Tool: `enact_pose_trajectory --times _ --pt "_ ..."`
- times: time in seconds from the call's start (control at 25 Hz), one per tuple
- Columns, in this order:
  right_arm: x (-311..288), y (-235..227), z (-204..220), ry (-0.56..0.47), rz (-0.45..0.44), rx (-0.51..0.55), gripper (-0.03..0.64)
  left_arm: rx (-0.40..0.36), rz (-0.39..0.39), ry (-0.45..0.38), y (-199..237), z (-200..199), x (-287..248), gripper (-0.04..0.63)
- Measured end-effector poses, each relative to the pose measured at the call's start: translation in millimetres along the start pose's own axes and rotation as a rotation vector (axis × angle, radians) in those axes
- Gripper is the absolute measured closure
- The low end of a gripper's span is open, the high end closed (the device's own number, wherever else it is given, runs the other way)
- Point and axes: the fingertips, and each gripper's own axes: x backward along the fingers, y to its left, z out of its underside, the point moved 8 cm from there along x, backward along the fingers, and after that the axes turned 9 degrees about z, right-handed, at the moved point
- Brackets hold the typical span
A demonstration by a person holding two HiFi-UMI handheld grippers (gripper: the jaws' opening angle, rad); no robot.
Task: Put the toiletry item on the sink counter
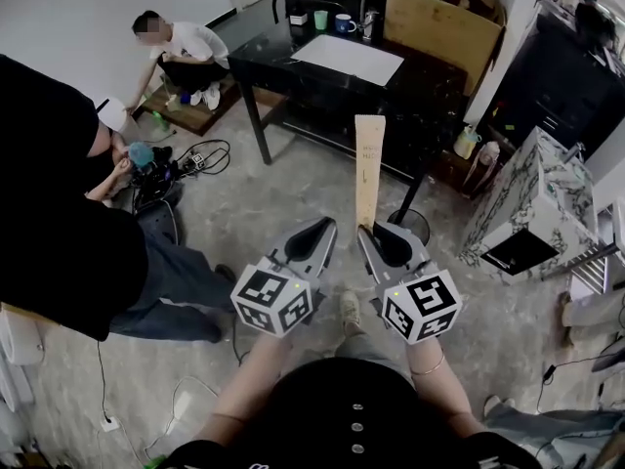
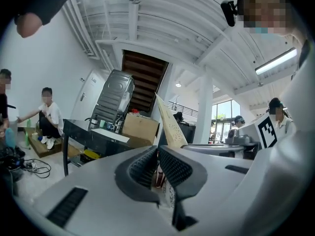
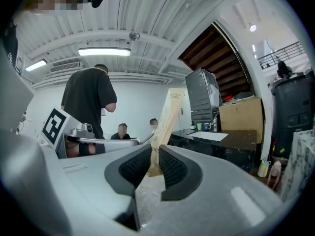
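The right claw [image 3: 154, 150] was clamped on the bottom edge of a packet [image 3: 166, 113], its ribbed pads pinching the crimped seam. From that grip the packet stood up toward 12 o'clock, long, flat and pale, leaning a little toward 1 o'clock in the right gripper view. Just beside it at 9 o'clock in the head view, the left claw [image 1: 326, 223] had its jaws together on nothing, and the packet [image 2: 169, 122] passed behind them without touching.

The packet looked light and thin, likely card or foil that bends easily and could crease or slip if squeezed off-centre. Holding it by the sealed end seemed sound, though a grip nearer the middle would probably steady it for setting down.

Beyond the claws at 12 o'clock stood a black worktop [image 1: 278, 62] carrying a white sheet [image 1: 347, 59], with a box [image 1: 439, 18] past it at 1 o'clock. A marbled cabinet [image 1: 532, 198] stood at 3 o'clock; whether that was the sink counter I could not tell. A person [image 1: 184, 52] sat on the floor [image 1: 264, 193] at 10 o'clock.
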Motion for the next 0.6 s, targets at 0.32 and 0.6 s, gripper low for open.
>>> enact_pose_trajectory --times 0.32,0.6 --pt "-80 -64 -24 -0.004 -0.051 0.012 0.561 -0.005 -0.048 -0.032 57 -25 -75 0.572" --pt "-134 -114 -40 -0.004 -0.103 0.019 0.561 0.01 -0.084 -0.055 96 -37 -135 0.572"
